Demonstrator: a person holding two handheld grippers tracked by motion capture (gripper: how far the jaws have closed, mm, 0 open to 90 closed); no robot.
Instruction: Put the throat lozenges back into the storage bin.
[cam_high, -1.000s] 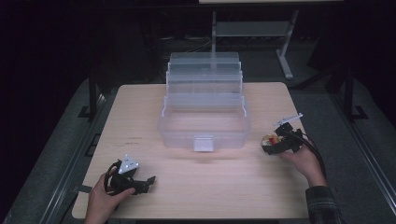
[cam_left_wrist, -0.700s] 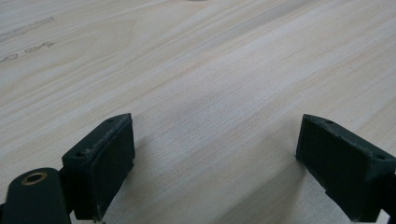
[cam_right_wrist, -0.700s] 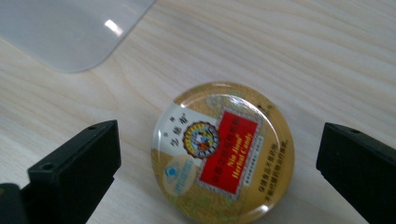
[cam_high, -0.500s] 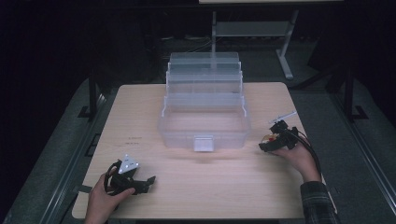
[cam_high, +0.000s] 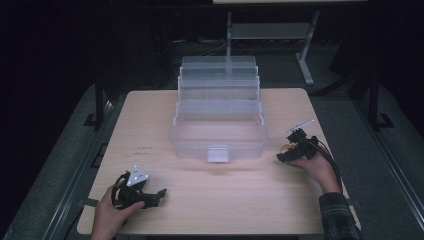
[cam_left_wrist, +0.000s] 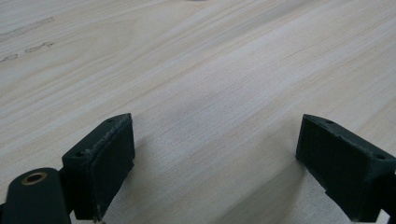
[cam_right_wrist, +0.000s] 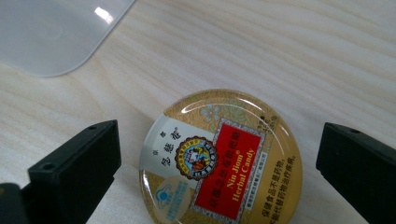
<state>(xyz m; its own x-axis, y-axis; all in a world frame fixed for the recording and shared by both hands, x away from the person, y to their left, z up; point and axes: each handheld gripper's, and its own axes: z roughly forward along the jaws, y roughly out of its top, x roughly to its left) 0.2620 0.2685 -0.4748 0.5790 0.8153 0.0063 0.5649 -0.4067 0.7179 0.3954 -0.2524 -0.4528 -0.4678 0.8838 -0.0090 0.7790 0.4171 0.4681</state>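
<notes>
1. Right gripper (cam_right_wrist: 217, 163): 2 jaws spread wide, candy tin (cam_right_wrist: 220, 158) lying flat between them.
2. Tin likely light, rigid, glossy, slippery; grasp opposite rim edges.
3. Left gripper (cam_left_wrist: 212, 163): jaws apart, unloaded.

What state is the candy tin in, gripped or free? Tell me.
Free. The candy tin lies flat on the table, label up, between the right gripper's open jaws, a gap on each side.

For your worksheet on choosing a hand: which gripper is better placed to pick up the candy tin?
Right gripper: its open jaws straddle the candy tin. The left gripper rests far across the table.
</notes>
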